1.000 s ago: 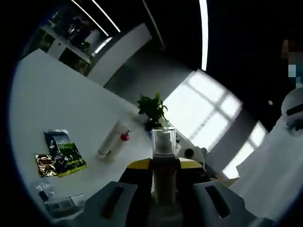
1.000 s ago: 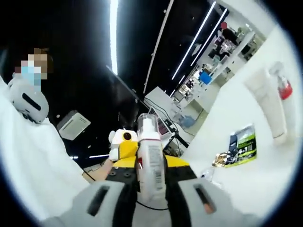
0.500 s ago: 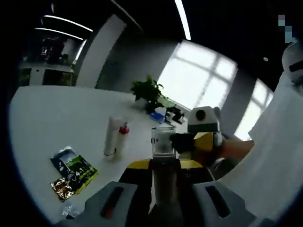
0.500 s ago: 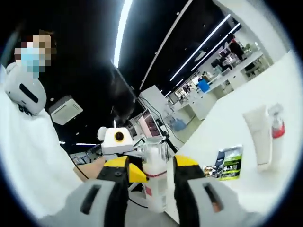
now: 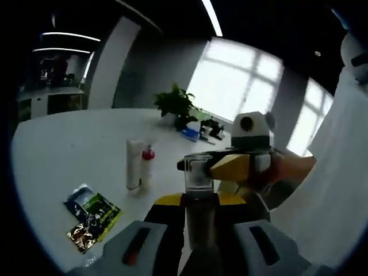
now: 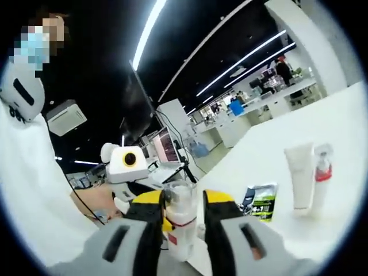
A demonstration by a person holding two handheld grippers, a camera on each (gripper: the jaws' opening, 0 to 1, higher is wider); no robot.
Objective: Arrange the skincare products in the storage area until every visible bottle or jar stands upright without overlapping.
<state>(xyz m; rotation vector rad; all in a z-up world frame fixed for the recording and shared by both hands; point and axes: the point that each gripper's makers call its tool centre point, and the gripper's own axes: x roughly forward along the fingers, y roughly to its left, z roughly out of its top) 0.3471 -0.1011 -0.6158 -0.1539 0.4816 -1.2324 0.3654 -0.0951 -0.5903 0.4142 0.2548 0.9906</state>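
Clear-capped bottle (image 5: 198, 179) clamped in left hand-held gripper (image 5: 195, 241), white tube (image 5: 133, 164) upright

Since a second ago: other yellow-jawed gripper (image 5: 244, 164) now in the left gripper view from 3 o'clock, jaw tips just beside the clear-capped bottle (image 5: 198, 190) clamped there. Likewise in the right gripper view, the left gripper (image 6: 129, 172) closer at 9 o'clock, near the white clear-capped bottle (image 6: 179, 221) sitting lower between its jaws. White tube (image 6: 299, 175) and red-collared spray bottle (image 6: 321, 178) now seen upright on the white bench (image 6: 339, 126).
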